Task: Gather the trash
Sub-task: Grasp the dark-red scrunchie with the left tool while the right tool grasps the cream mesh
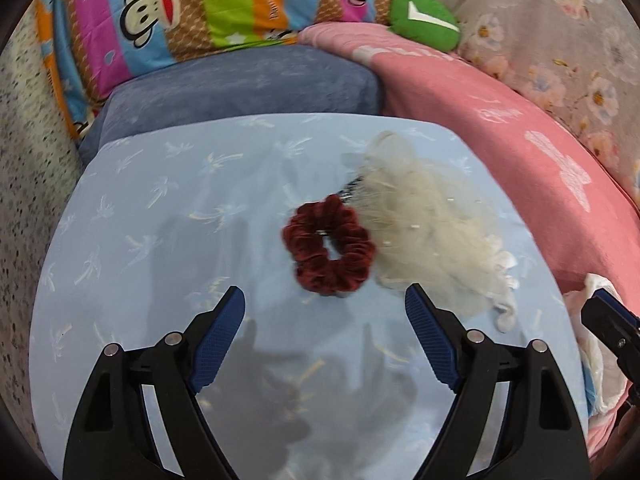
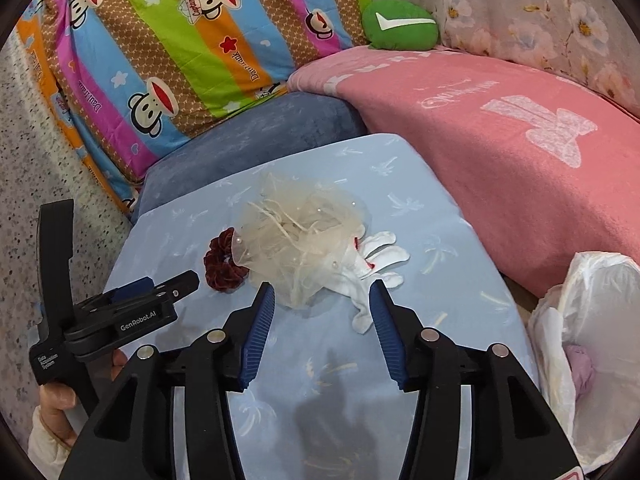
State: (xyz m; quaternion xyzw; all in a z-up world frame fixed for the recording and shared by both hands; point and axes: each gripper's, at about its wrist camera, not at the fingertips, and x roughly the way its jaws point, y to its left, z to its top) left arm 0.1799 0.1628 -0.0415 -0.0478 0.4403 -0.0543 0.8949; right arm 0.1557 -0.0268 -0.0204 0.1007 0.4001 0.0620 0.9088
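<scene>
A dark red velvet scrunchie [image 1: 329, 245] lies on a light blue cushion [image 1: 160, 216], touching a cream tulle bundle [image 1: 424, 232] to its right. My left gripper [image 1: 325, 300] is open and empty just short of the scrunchie. In the right wrist view the scrunchie [image 2: 222, 265], the tulle [image 2: 304, 236] and a white glove [image 2: 376, 264] lie together. My right gripper [image 2: 322, 292] is open and empty, its tips at the near edge of the tulle and glove. The left gripper [image 2: 176, 284] shows at the left there. The right gripper's tip [image 1: 612, 320] shows at the far right in the left view.
A white plastic bag [image 2: 592, 344] stands open at the right, off the cushion, with something lilac inside. A pink blanket [image 2: 500, 152], a dark blue cushion [image 2: 280, 128], a striped monkey-print quilt [image 2: 180, 48] and a green plush [image 2: 400, 24] lie behind.
</scene>
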